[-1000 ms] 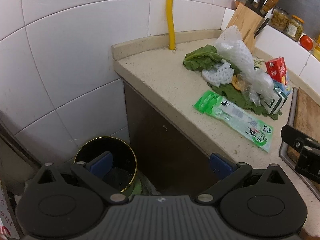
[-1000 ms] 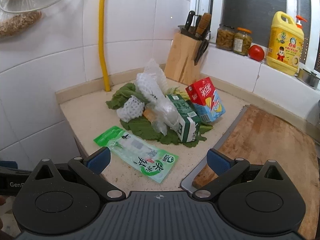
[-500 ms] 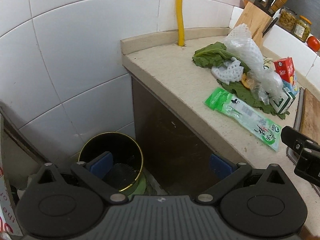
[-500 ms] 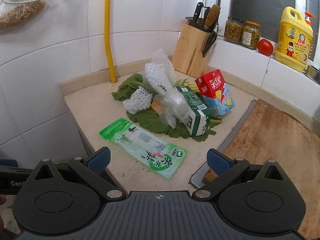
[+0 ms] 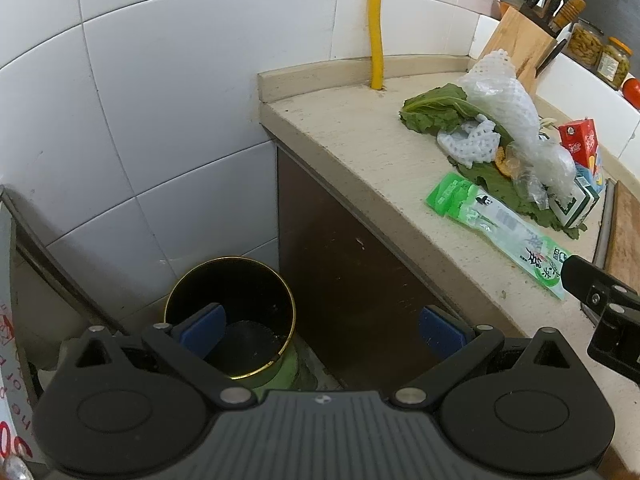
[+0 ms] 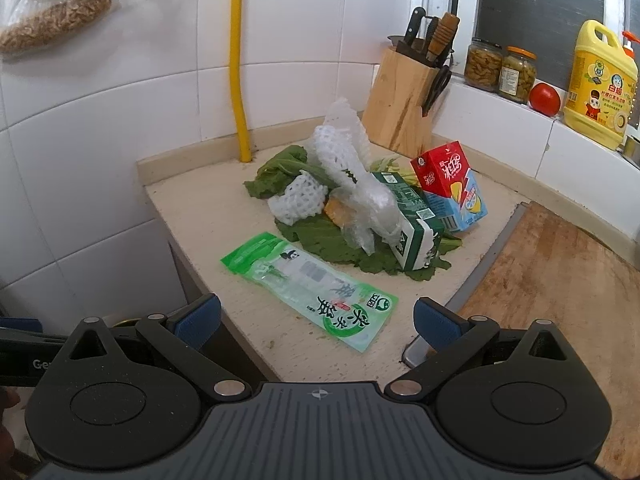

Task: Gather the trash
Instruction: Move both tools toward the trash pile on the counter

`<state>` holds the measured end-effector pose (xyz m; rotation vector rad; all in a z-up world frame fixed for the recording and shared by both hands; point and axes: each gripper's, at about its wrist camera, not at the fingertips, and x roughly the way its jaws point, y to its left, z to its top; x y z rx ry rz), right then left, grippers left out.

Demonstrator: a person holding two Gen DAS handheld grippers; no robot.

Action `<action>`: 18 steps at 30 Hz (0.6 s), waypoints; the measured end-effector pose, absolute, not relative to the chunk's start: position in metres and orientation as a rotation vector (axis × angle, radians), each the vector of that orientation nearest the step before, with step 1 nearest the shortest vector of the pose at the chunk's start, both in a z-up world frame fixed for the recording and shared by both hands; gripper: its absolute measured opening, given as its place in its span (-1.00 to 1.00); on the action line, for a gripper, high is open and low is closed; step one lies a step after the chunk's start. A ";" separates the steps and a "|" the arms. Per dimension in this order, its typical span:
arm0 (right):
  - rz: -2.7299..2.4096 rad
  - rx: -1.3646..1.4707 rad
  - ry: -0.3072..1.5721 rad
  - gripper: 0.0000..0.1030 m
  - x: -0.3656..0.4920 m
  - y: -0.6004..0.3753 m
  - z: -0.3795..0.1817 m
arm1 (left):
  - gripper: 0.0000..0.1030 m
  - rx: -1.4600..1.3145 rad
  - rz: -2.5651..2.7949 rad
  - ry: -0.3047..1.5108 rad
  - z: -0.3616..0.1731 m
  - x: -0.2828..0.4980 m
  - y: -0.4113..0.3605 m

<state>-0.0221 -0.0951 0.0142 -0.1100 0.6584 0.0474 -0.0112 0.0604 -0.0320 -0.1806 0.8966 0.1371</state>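
A pile of trash lies on the beige counter [image 6: 208,216]: a green plastic wrapper [image 6: 312,288] in front, green leaves [image 6: 316,240], white foam netting [image 6: 300,200], clear plastic [image 6: 372,204], a green carton [image 6: 412,228] and a red and blue carton [image 6: 452,184]. My right gripper [image 6: 316,320] is open and empty, just in front of the wrapper. My left gripper [image 5: 320,328] is open and empty, above a round black bin with a gold rim [image 5: 232,312] on the floor beside the counter. The wrapper [image 5: 500,228] and the pile [image 5: 500,132] show at the right in the left wrist view.
A wooden cutting board [image 6: 560,292] lies right of the trash. A knife block [image 6: 408,108] stands behind the pile, with jars [image 6: 500,68], a tomato [image 6: 544,98] and a yellow detergent bottle [image 6: 600,84] on the ledge. A yellow pipe [image 6: 238,60] runs up the tiled wall.
My left gripper has drawn back and left, so the bin sits more central below it. My right gripper has pulled back slightly from the pile. Both stay open.
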 end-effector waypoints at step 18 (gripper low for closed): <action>0.065 -0.124 0.667 1.00 -0.020 -0.088 0.011 | 0.92 -0.193 0.143 0.900 -0.033 -0.011 0.065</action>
